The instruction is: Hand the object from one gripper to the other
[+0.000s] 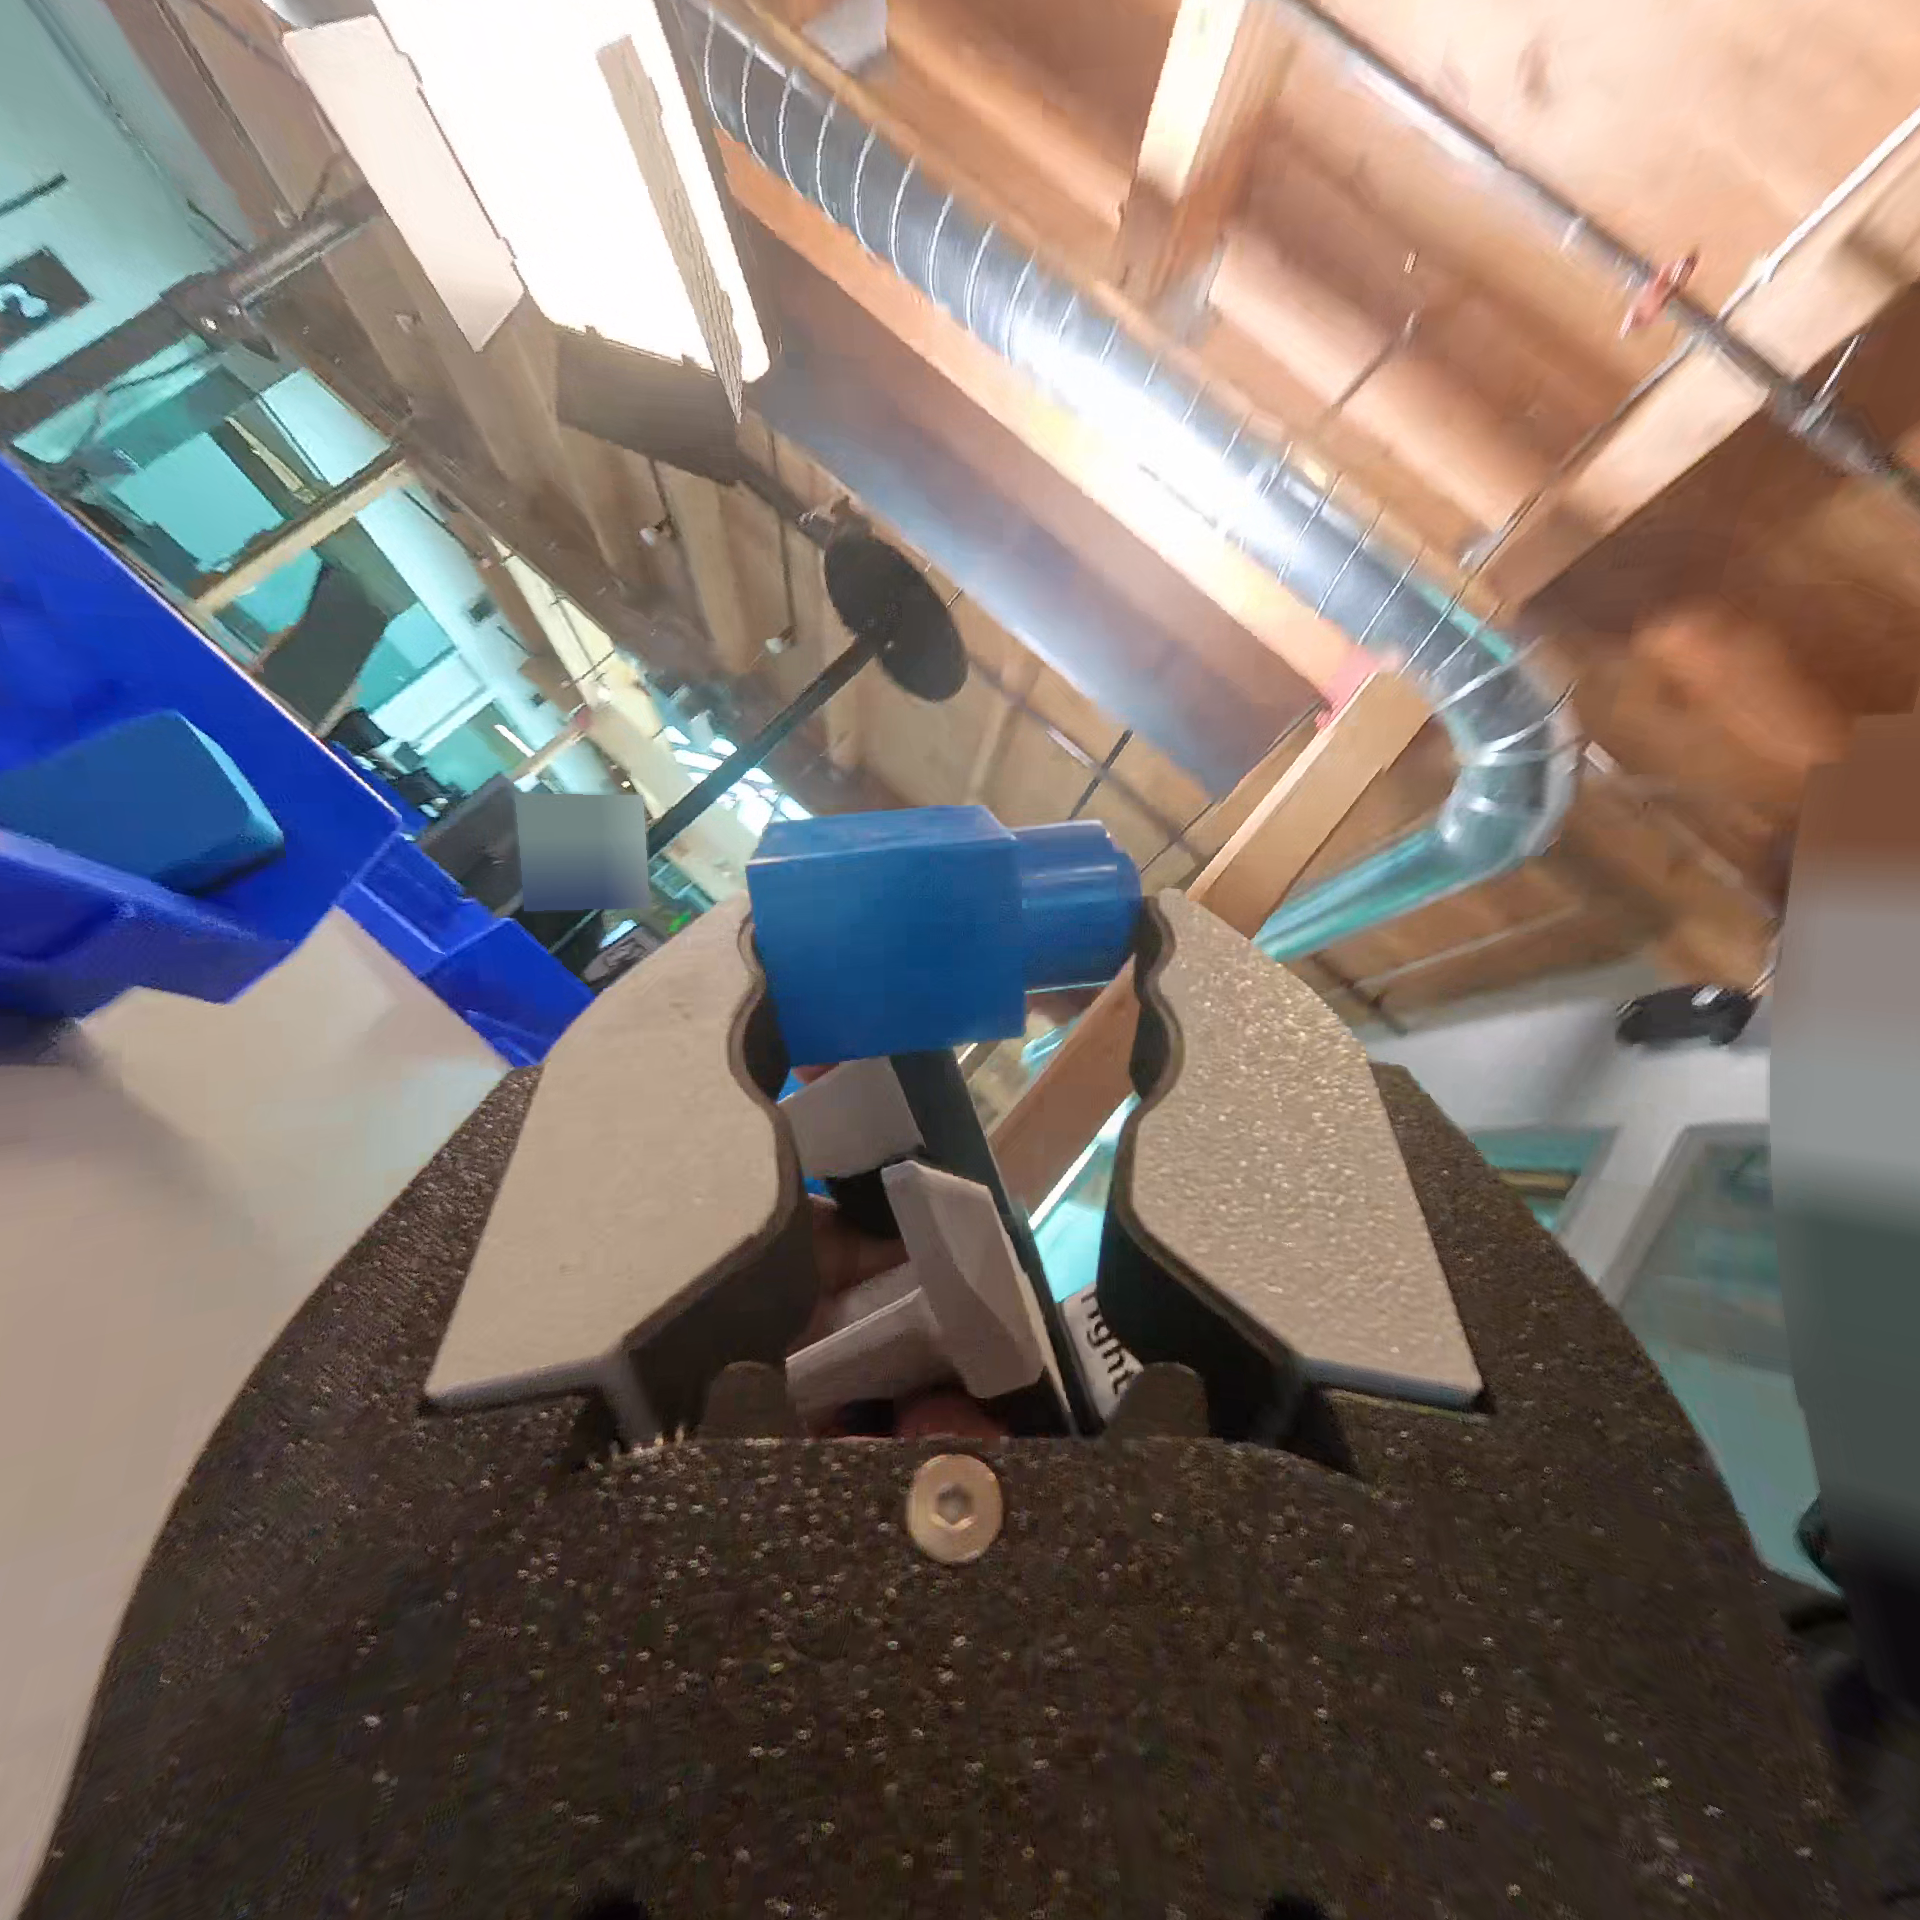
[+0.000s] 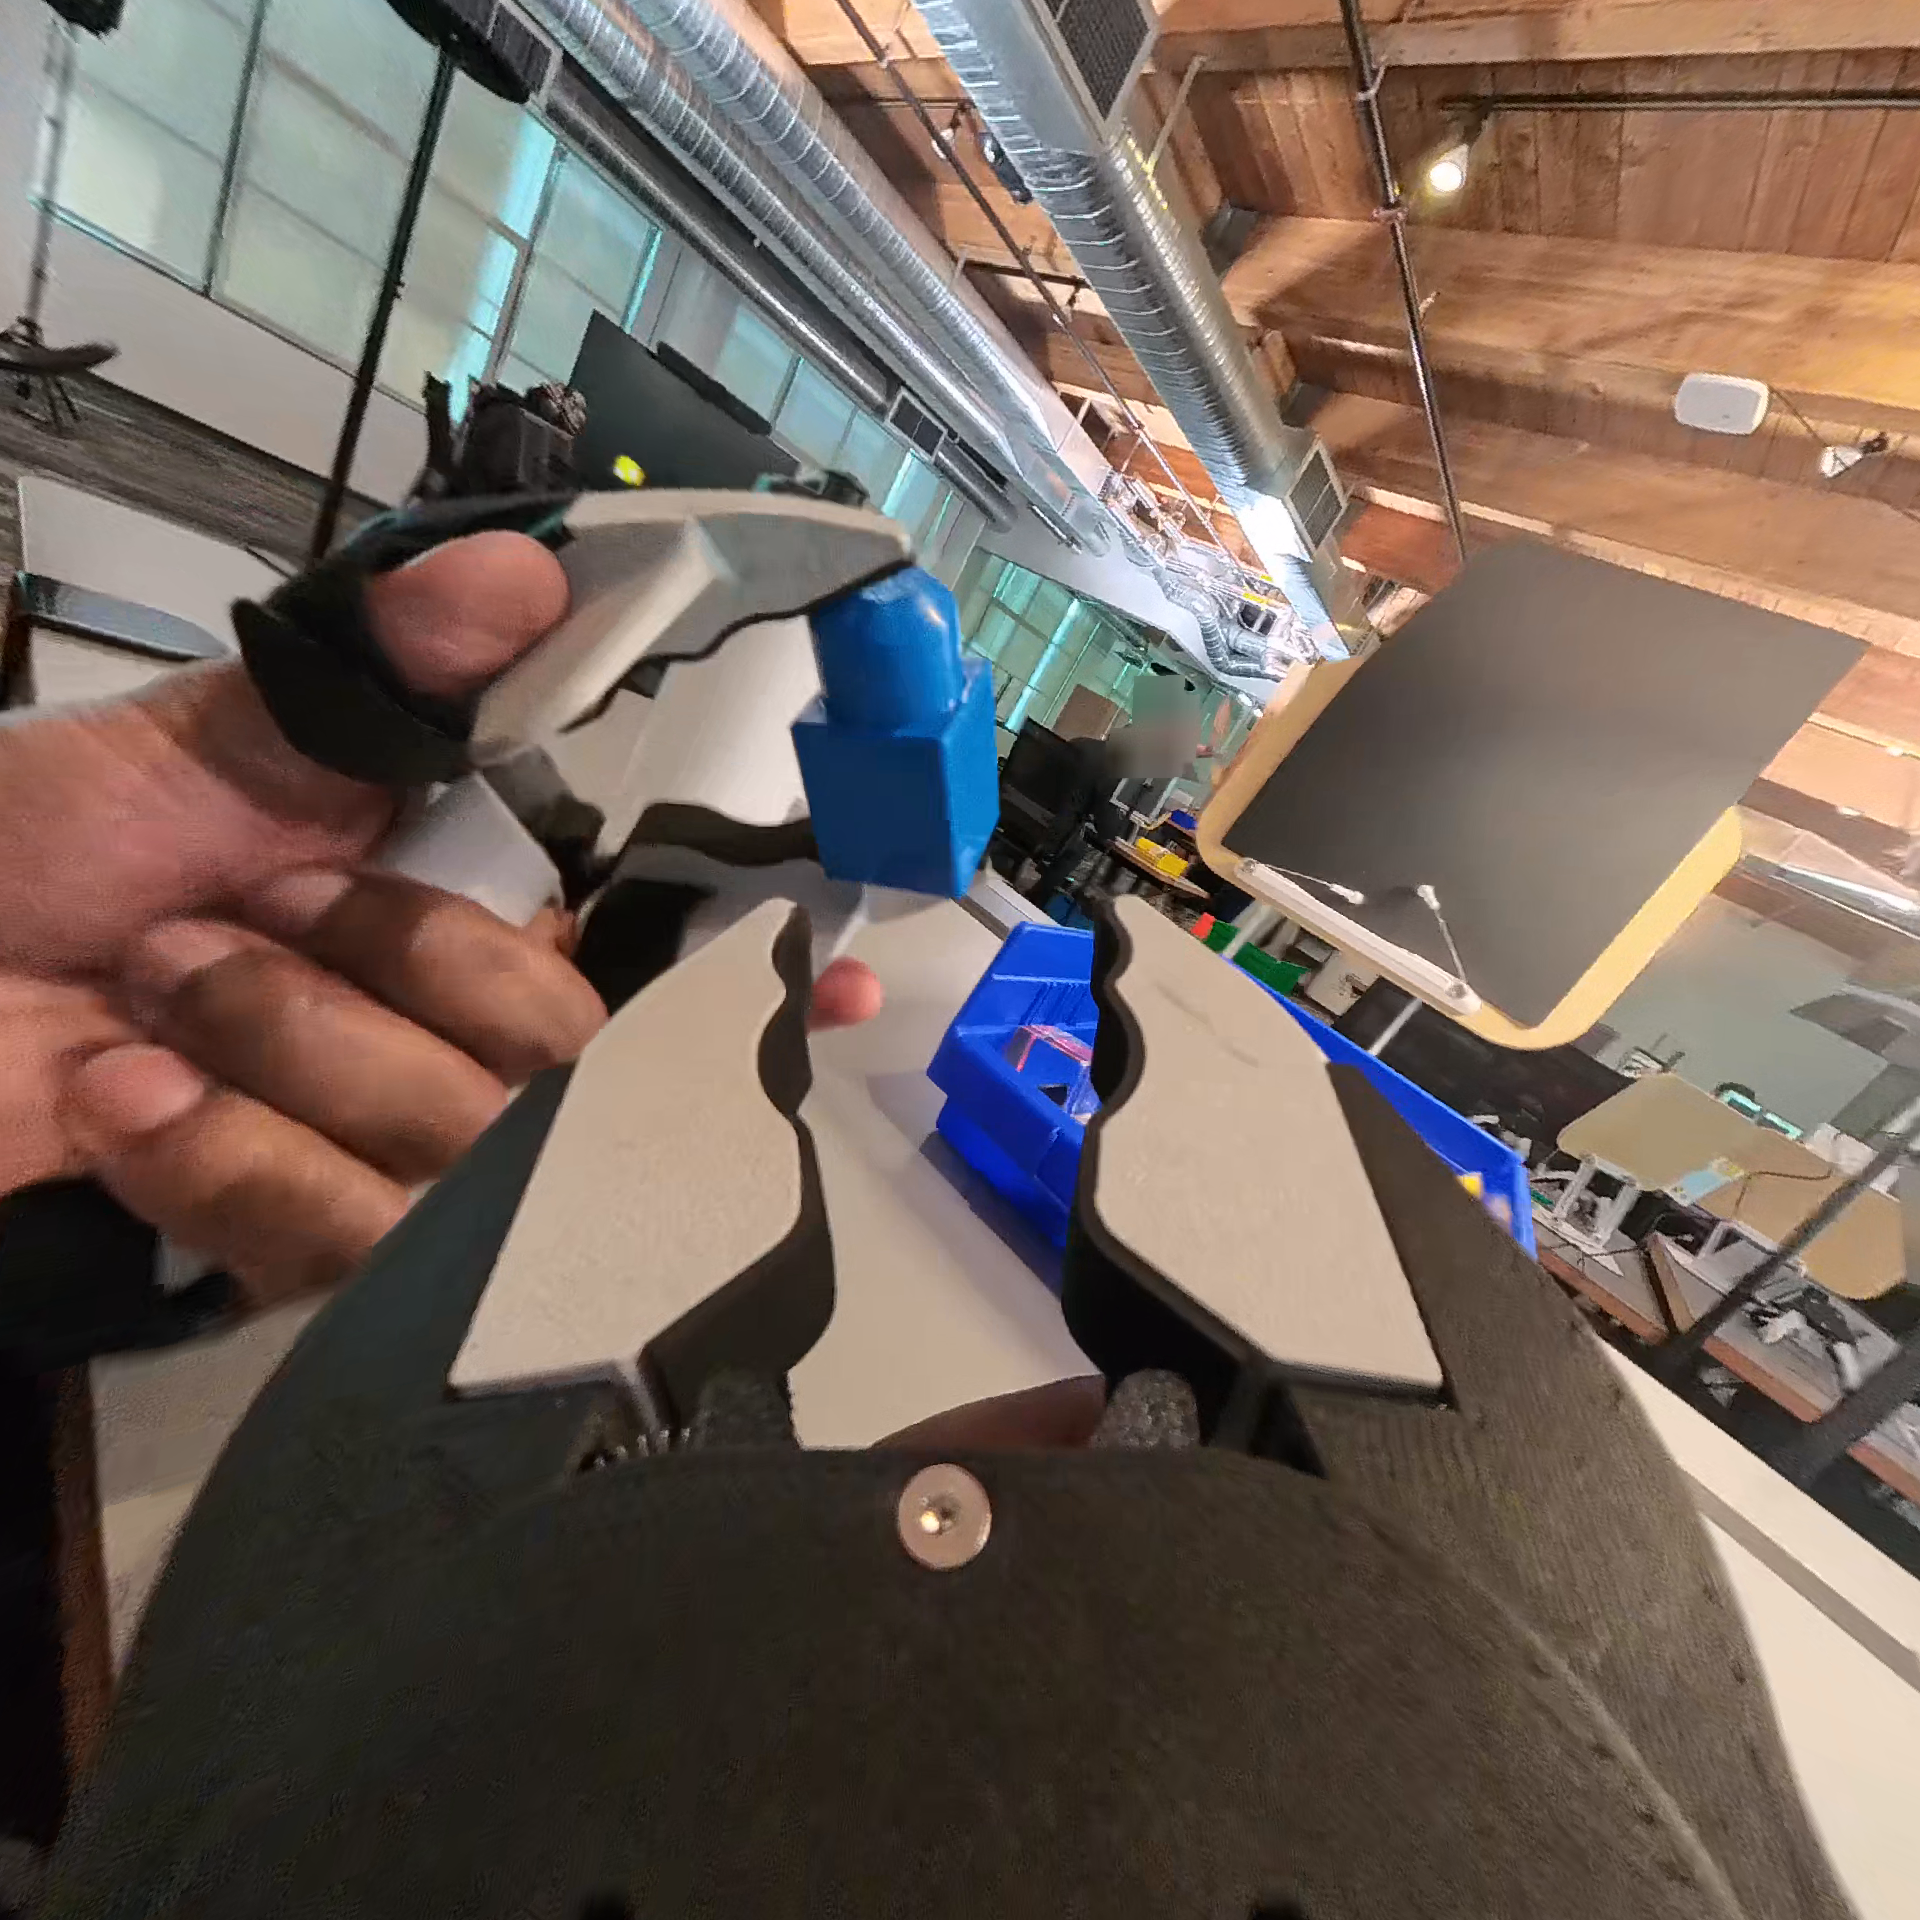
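A blue block with a round stud (image 1: 914, 925) is clamped between the fingertips of my left gripper (image 1: 951, 925), raised in the air. In the right wrist view the left gripper (image 2: 862, 696) comes in from the upper left, held by a hand (image 2: 260, 935). It holds the block (image 2: 904, 779) with the stud against its upper finger (image 2: 727, 561). My right gripper (image 2: 951, 935) is open and empty, its tips just below the block and not touching it. Its grey fingers (image 1: 956, 1278) show through the left gripper's gap.
A blue bin (image 2: 1029, 1049) sits on the white table (image 2: 935, 1299) behind the right gripper; it is also at the left of the left wrist view (image 1: 156, 727). A black board on a stand (image 2: 1507, 779) hangs at the right. A person stands at the right edge (image 1: 1849, 1039).
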